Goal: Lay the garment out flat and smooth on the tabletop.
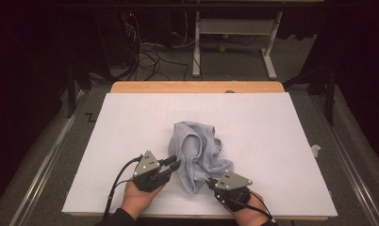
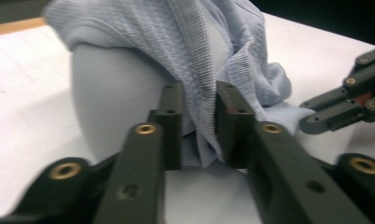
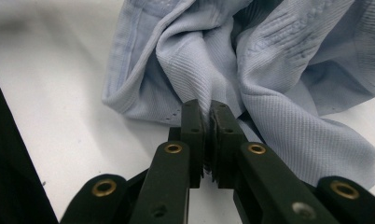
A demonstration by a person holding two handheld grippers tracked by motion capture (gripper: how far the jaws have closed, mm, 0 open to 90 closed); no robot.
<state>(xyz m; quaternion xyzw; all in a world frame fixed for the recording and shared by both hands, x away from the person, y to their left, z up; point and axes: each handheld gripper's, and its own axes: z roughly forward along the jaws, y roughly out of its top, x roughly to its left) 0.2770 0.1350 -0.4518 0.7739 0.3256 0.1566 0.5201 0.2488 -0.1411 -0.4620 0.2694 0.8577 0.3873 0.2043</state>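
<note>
A crumpled light blue ribbed cloth (image 1: 197, 148) lies on the white tabletop (image 1: 282, 141), a little nearer than its middle. My left gripper (image 1: 174, 163) reaches the cloth's left side. In the left gripper view its jaws (image 2: 198, 126) stand close together with a ribbed hem of the cloth (image 2: 129, 70) pinched between the pads. My right gripper (image 1: 209, 181) is at the cloth's near right corner. In the right gripper view it (image 3: 207, 116) is shut on a raised fold of the cloth (image 3: 269, 84). The right gripper (image 2: 311, 116) also appears at the right of the left gripper view.
A wooden table edge (image 1: 197, 87) runs along the far side of the white top. Beyond it, a white desk frame (image 1: 234, 28) and loose cables (image 1: 150, 56) are on the floor. A small white scrap (image 1: 315, 149) lies off the right edge.
</note>
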